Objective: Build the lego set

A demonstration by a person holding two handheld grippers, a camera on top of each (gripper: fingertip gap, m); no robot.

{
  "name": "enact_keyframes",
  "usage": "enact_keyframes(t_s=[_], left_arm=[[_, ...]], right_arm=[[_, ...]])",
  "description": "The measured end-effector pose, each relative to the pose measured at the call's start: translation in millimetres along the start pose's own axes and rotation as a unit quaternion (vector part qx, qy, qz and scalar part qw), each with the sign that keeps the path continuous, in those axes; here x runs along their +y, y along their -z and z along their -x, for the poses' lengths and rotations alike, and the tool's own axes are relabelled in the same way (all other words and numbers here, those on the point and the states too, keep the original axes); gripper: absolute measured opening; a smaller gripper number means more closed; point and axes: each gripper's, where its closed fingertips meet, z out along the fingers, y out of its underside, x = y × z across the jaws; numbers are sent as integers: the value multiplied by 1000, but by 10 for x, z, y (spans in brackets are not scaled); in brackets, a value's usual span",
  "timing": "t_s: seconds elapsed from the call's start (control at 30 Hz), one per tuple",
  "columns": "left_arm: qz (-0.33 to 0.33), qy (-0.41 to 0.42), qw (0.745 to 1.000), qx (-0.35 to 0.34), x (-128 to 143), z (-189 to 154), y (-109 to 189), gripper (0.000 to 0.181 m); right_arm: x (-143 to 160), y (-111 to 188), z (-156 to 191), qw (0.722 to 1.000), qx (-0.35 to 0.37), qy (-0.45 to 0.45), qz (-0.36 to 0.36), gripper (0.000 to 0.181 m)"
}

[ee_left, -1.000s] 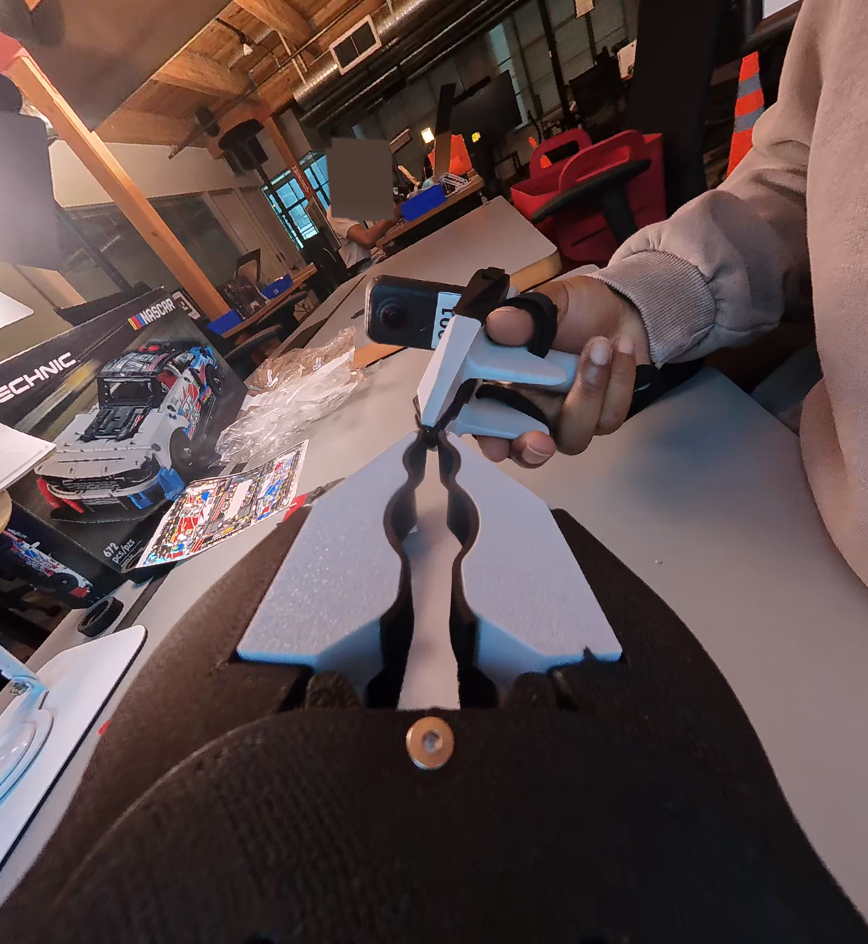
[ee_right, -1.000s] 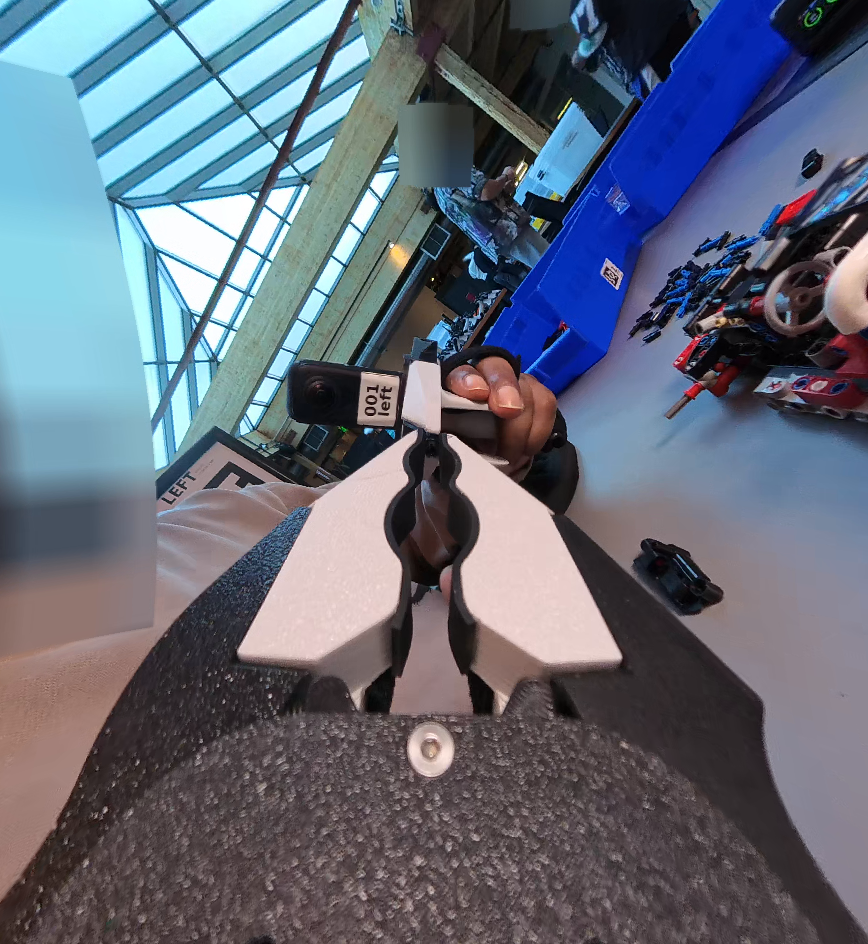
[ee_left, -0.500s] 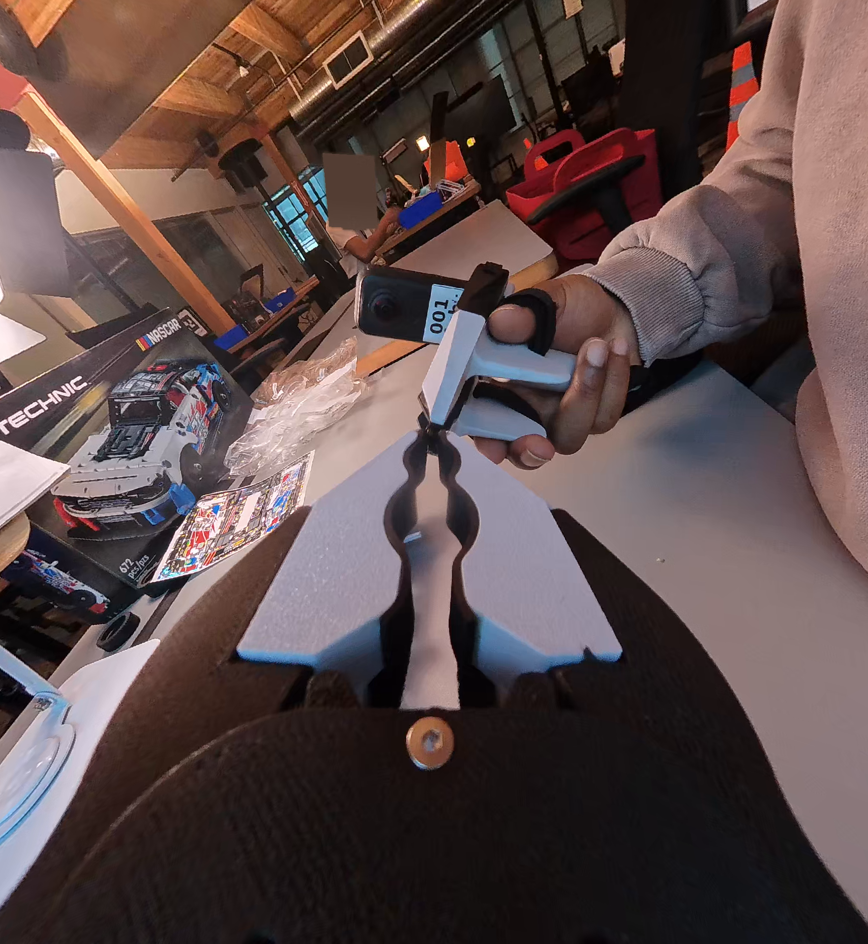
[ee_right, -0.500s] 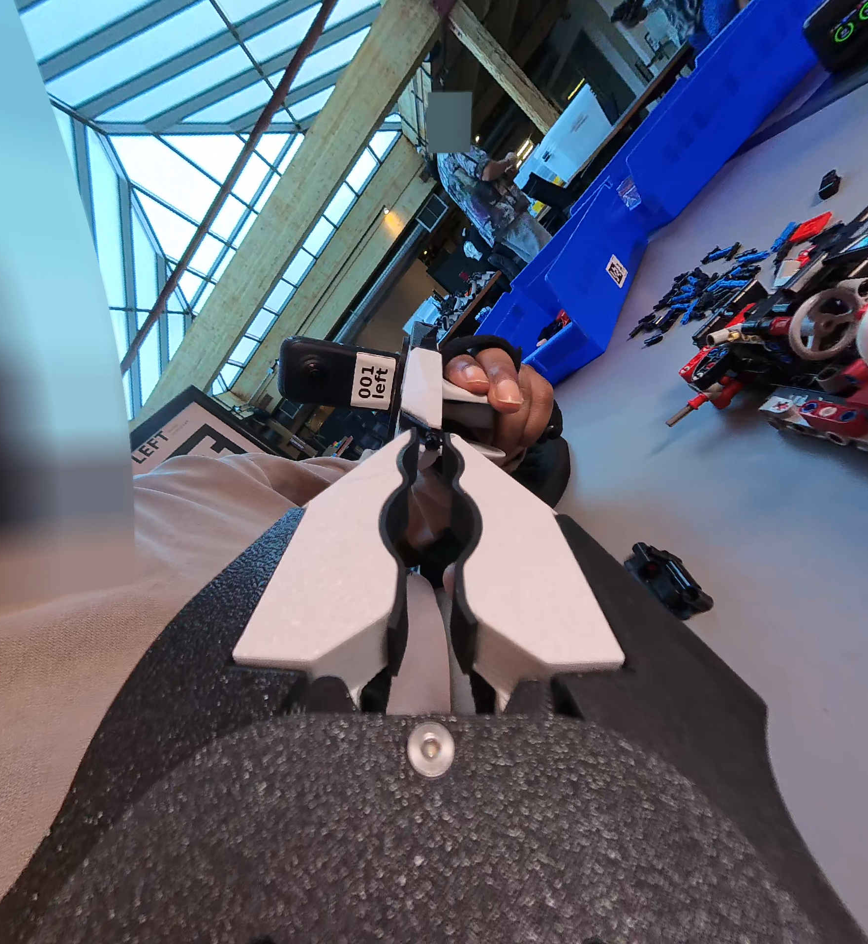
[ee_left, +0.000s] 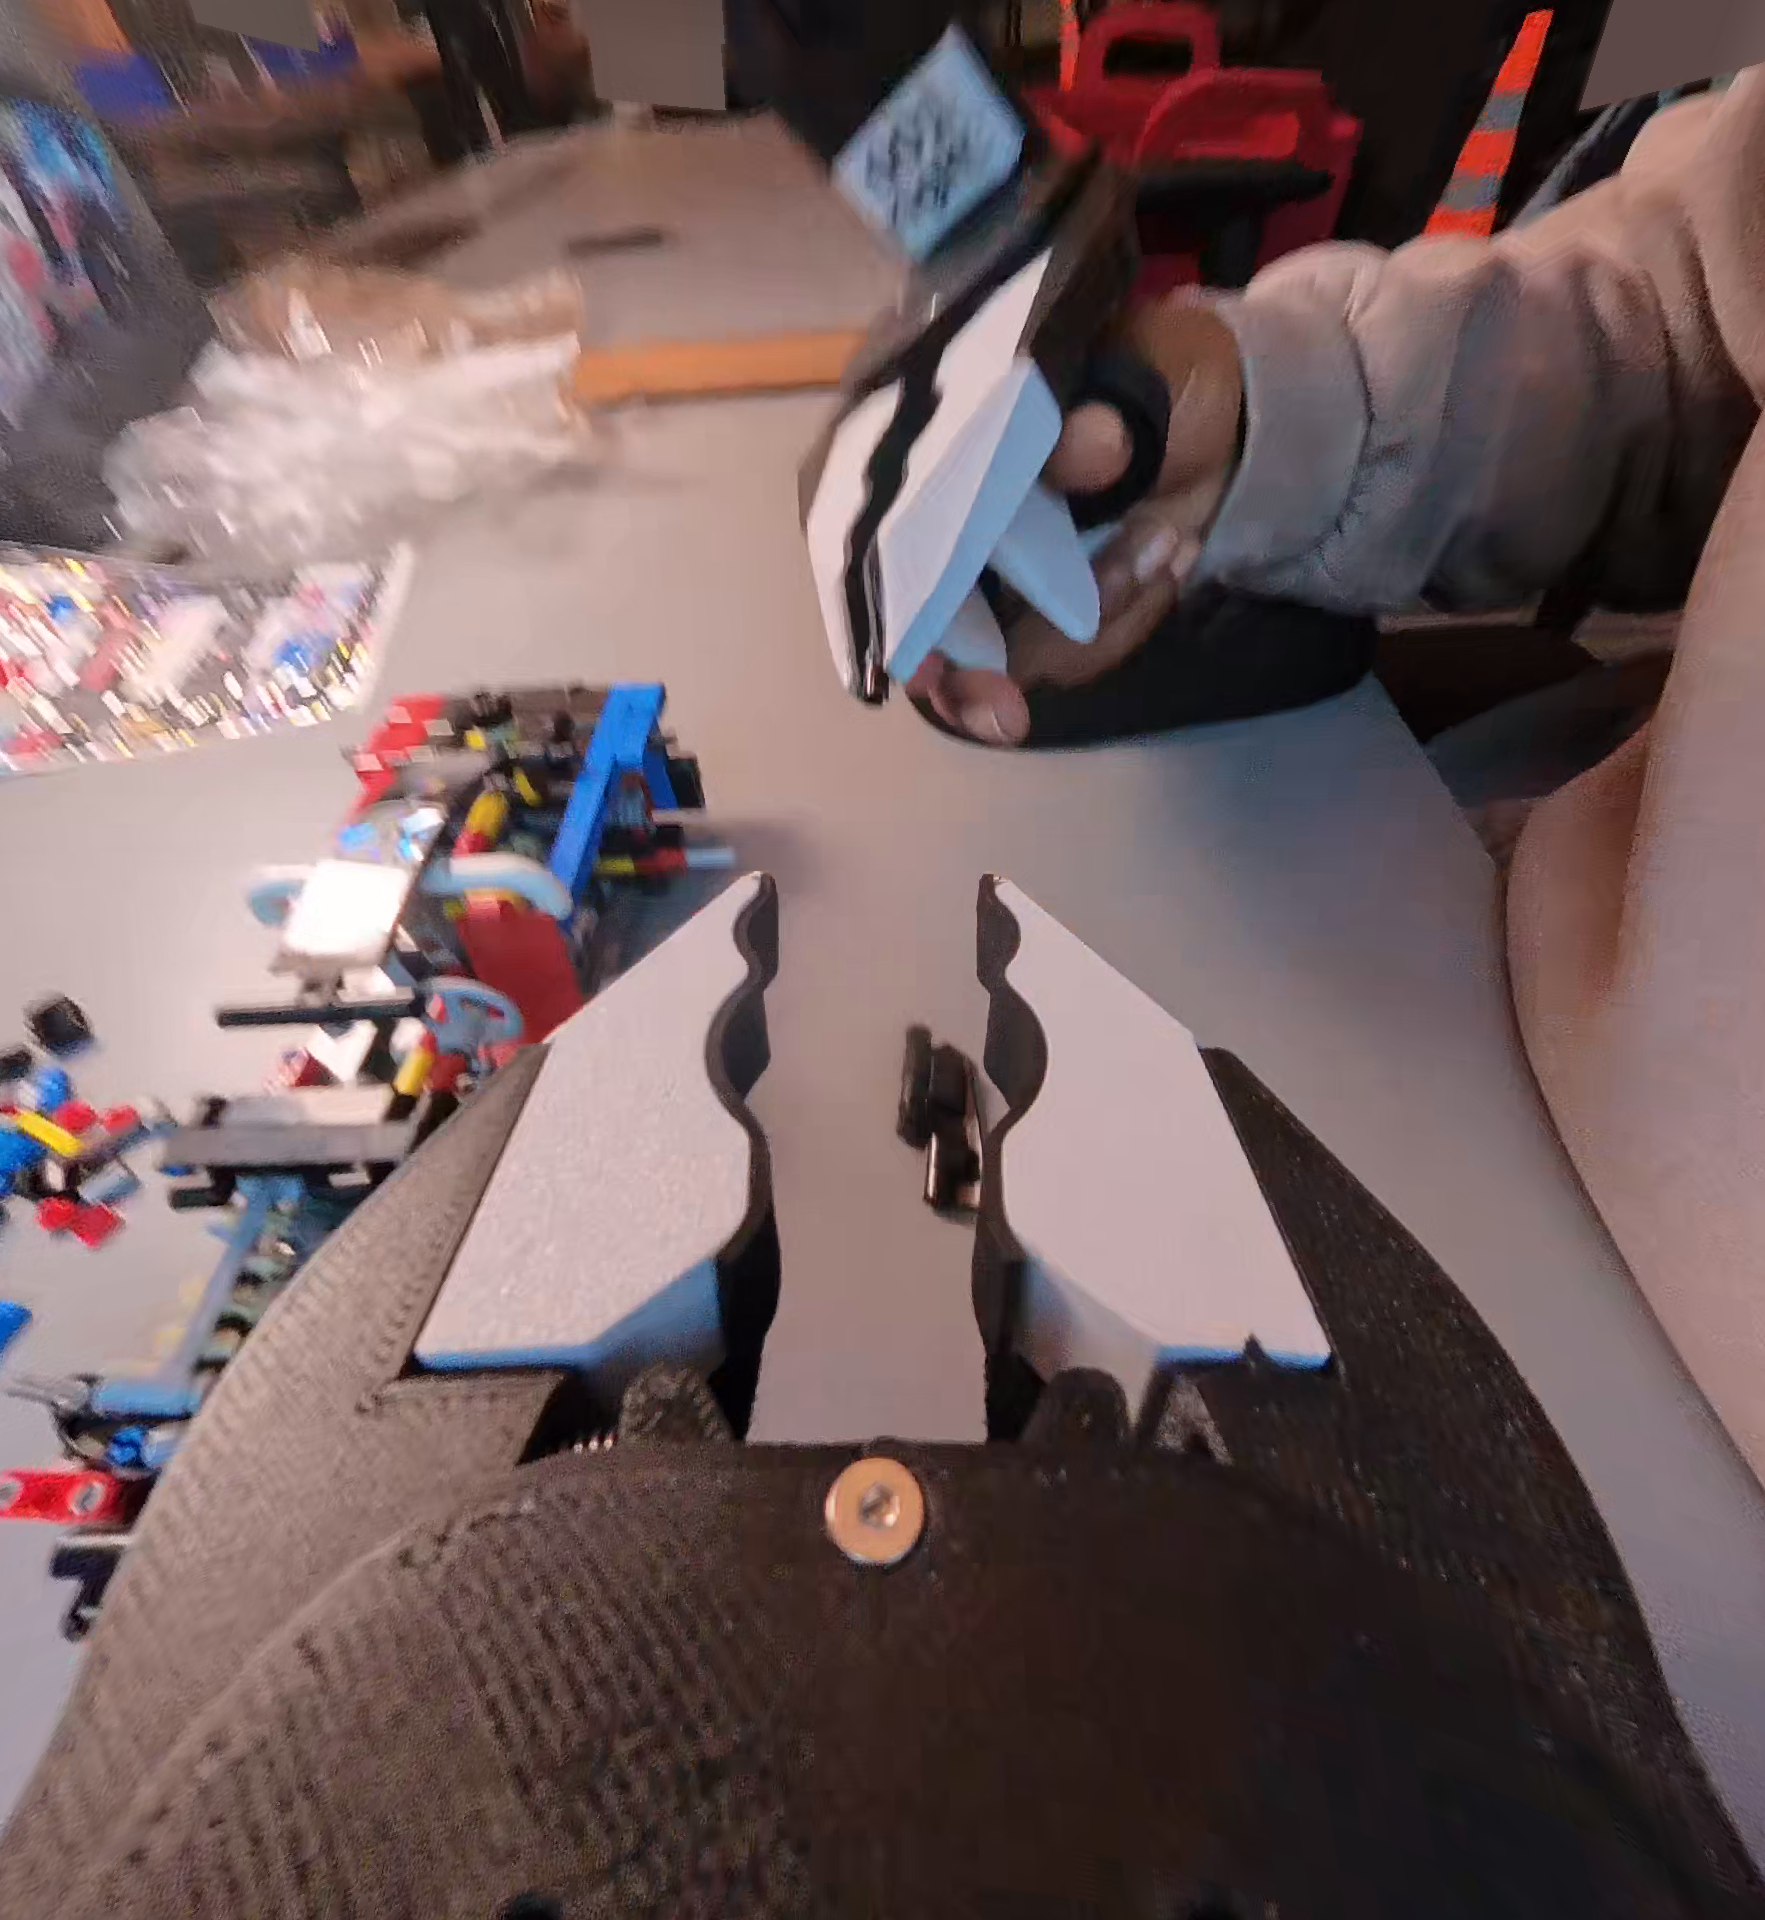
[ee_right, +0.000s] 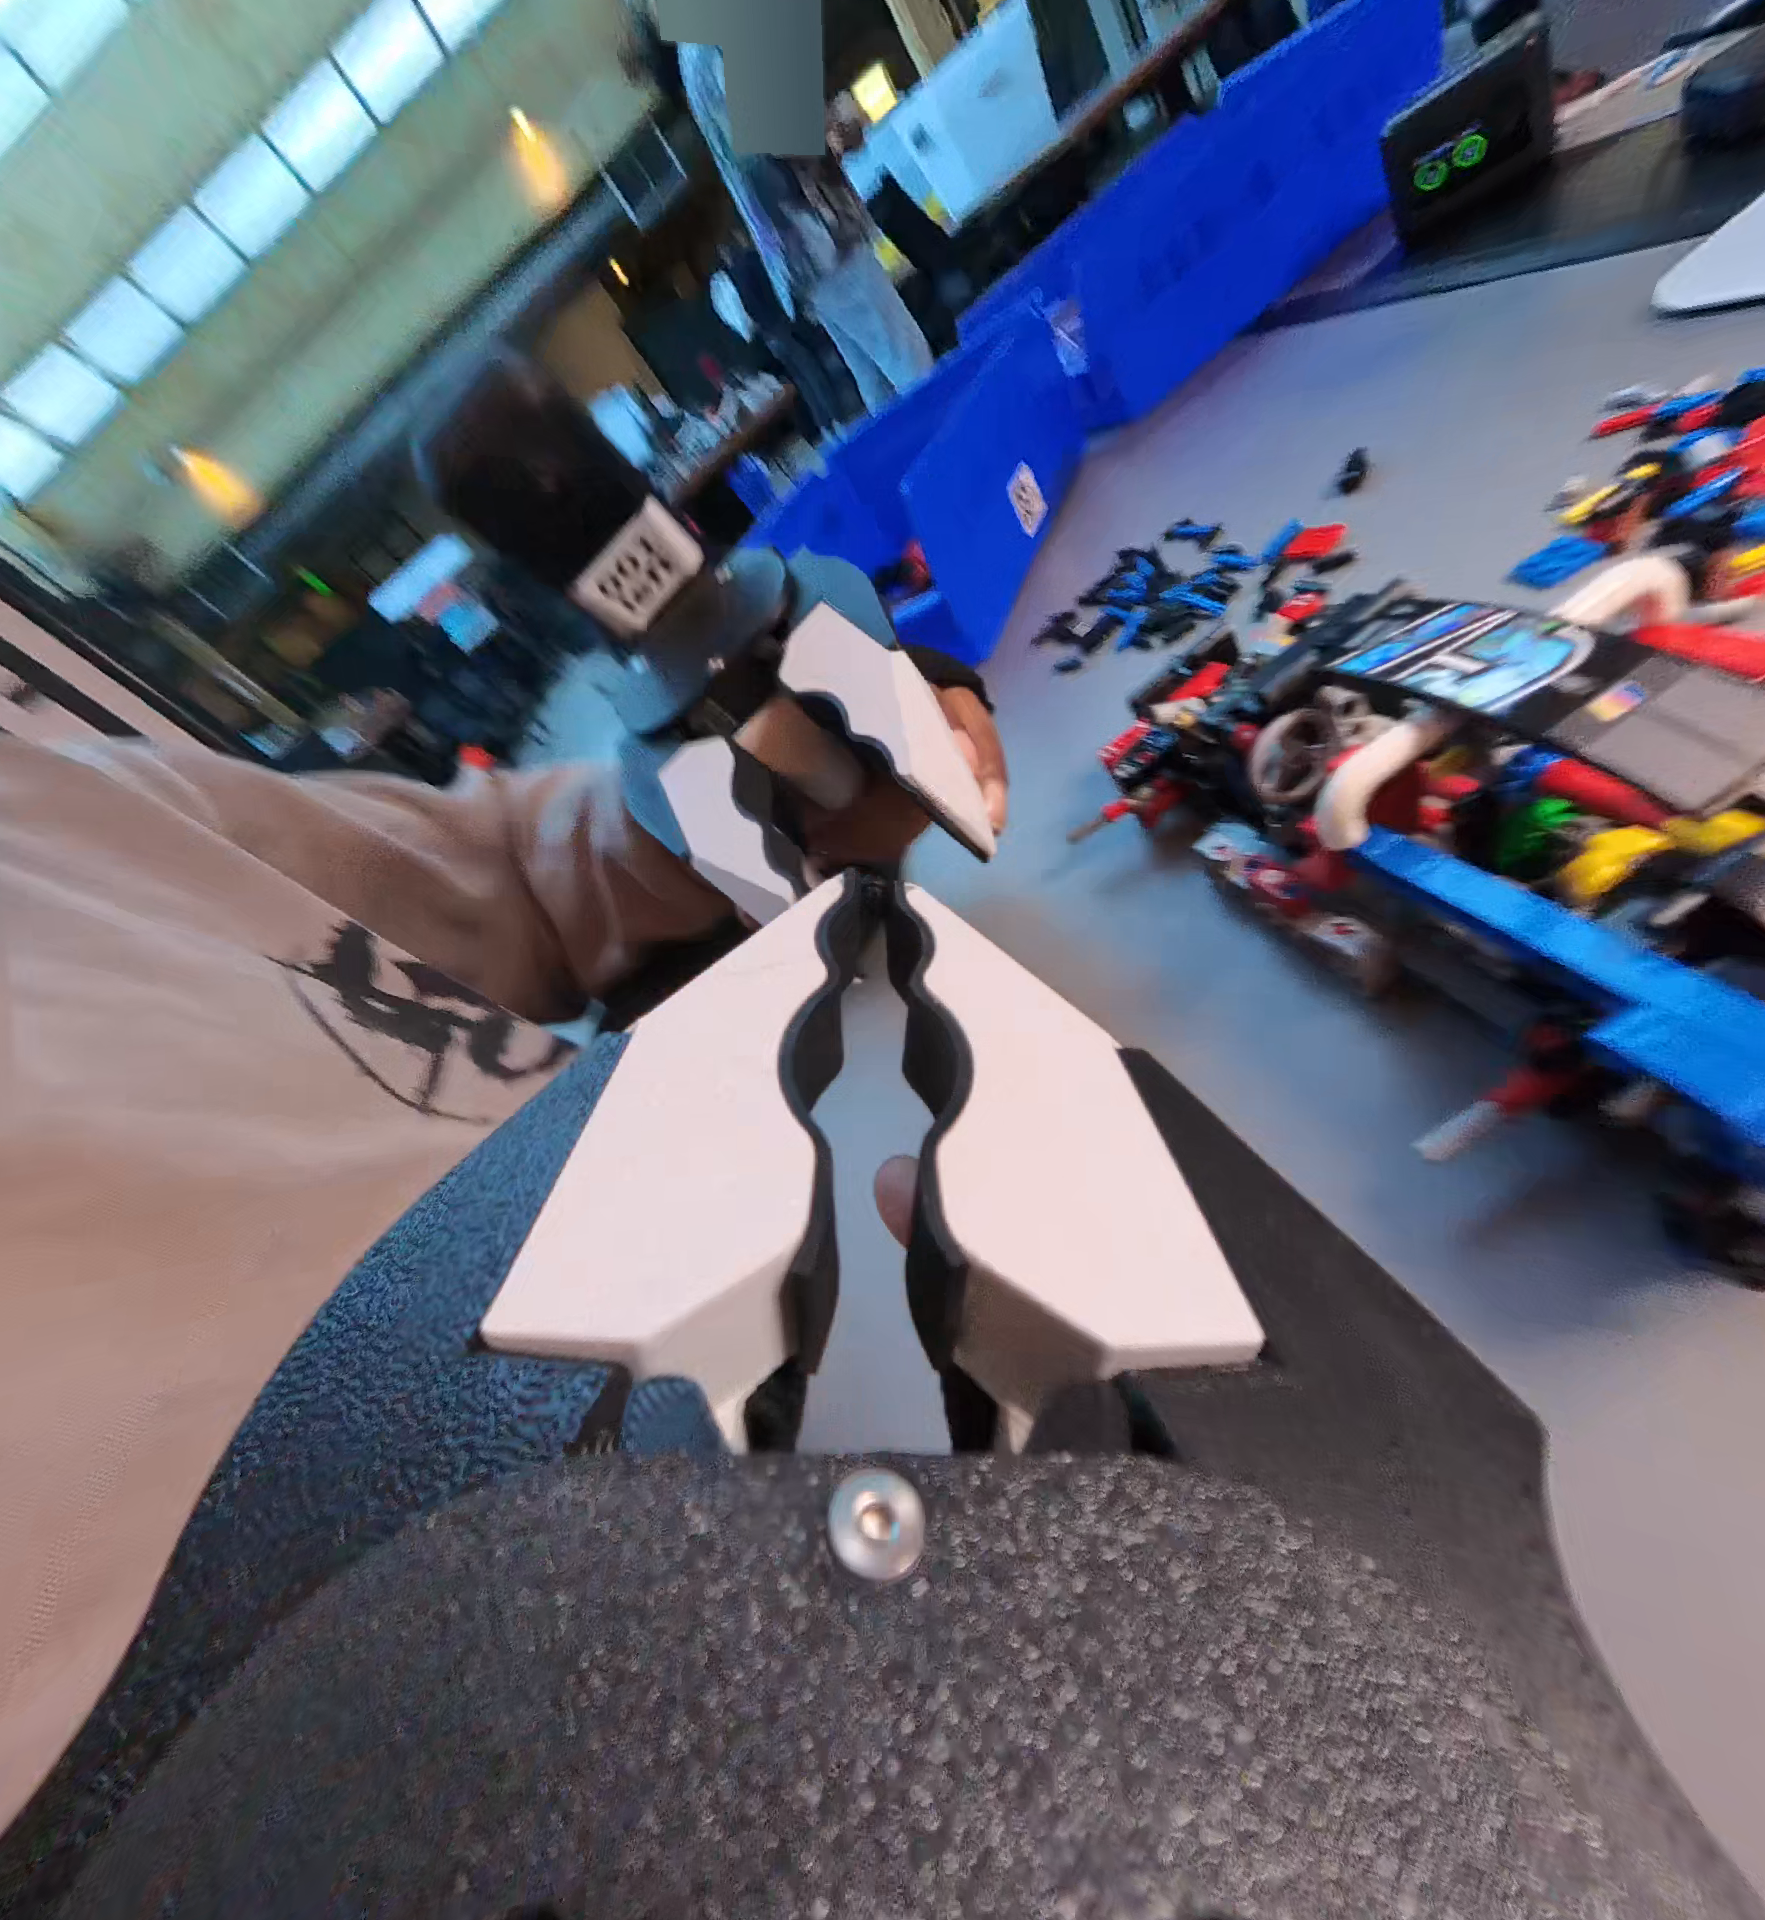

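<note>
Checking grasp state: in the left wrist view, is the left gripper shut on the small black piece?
No, the left gripper stands open, and the small black piece lies on the table between its fingers.

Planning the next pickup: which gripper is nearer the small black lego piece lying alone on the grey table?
Left gripper: the piece lies between its open fingers. Right gripper hovers beyond.

Half-built lego car [ee_right: 1501,790] on grey table, loose pieces [ee_left: 16,1153] beside it

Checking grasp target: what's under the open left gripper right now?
Between the left gripper's spread fingers lies a small black lego piece on the grey table, close to the right-hand finger. The finger hides its far edge; contact can't be told.
</note>
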Motion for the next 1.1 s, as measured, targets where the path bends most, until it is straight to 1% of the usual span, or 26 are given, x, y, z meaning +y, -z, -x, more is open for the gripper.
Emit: enact_keyframes(t_s=[0.07,0.13,0.2,0.27,0.4,0.53,0.7,1.0,1.1], left_arm=[[83,44,995,26,305,1,-45,38],[145,58,987,50,538,-73,-75,40],[187,60,978,66,689,-145,-102,41],[210,46,975,59,760,-149,-124,35],[221,16,974,49,786,-154,-153,19],[223,10,974,47,786,-150,-168,18],[221,7,974,46,786,-147,-175,18],[213,0,975,54,787,-156,-175,18],[210,-6,976,53,788,-157,-175,19]], right_arm=[[92,45,-126,991,57,88,80,2],[235,51,-204,975,84,139,154,2],[381,30,-282,955,102,181,210,2],[512,-19,-327,940,107,206,250,2],[674,-119,-413,911,115,246,312,2],[751,-172,-448,885,113,269,362,3],[817,-193,-463,860,114,279,412,3],[869,-206,-505,827,136,282,466,3],[872,-206,-507,806,139,295,494,2]])
